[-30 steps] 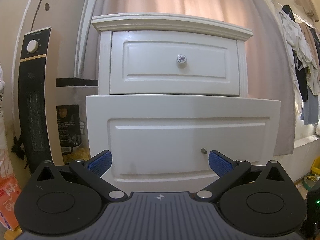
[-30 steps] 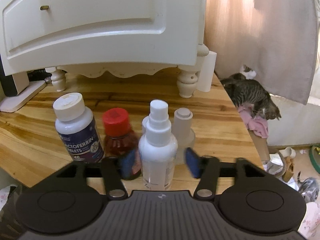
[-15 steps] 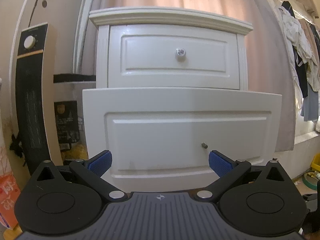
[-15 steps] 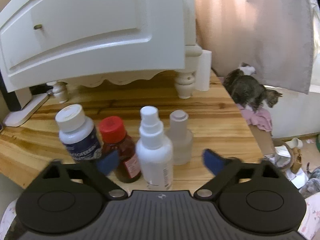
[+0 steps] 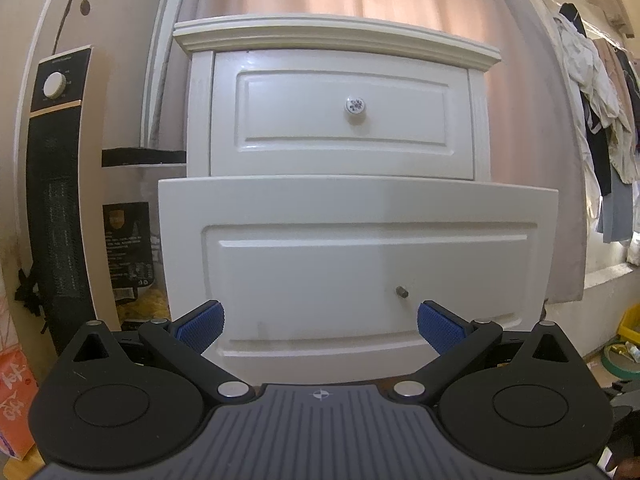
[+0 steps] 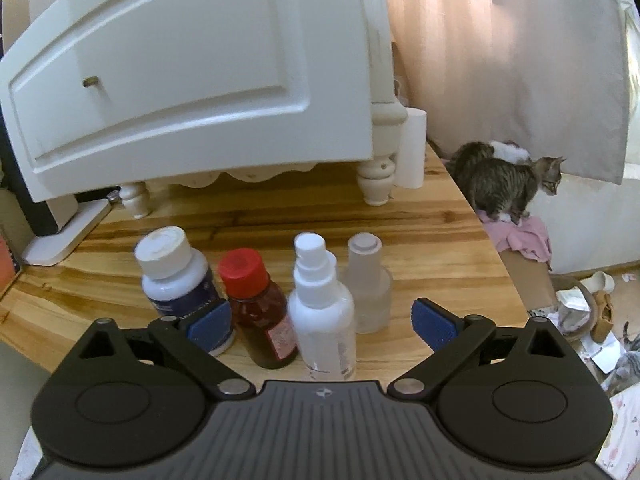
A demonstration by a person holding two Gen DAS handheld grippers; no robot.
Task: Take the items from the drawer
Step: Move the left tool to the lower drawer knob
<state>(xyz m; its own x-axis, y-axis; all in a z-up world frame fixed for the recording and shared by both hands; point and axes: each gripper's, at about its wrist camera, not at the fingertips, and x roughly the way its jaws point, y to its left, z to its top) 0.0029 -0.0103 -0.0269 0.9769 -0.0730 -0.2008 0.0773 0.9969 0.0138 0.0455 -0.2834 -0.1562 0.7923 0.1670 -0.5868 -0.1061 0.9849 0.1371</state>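
The left claw (image 5: 320, 320) faces the white nightstand (image 5: 336, 40), its blue pads spread wide and holding nothing. The lower drawer (image 5: 356, 248) stands pulled out in front of the closed upper drawer (image 5: 340, 116). The right claw (image 6: 322, 320) is also spread wide and empty above the wooden table (image 6: 432, 248). Four bottles stand there in a row: a white-capped tablet bottle (image 6: 172, 272), a red-capped bottle (image 6: 256, 304), a white spray bottle (image 6: 320, 312) and a frosted bottle (image 6: 366, 284). A tabby cat (image 6: 504, 184) stands beyond the table's edge.

You cannot see inside the pulled-out lower drawer (image 5: 356, 264); its front hides the contents. The tablet bottle (image 6: 176, 276) label is blurred, partly covered.
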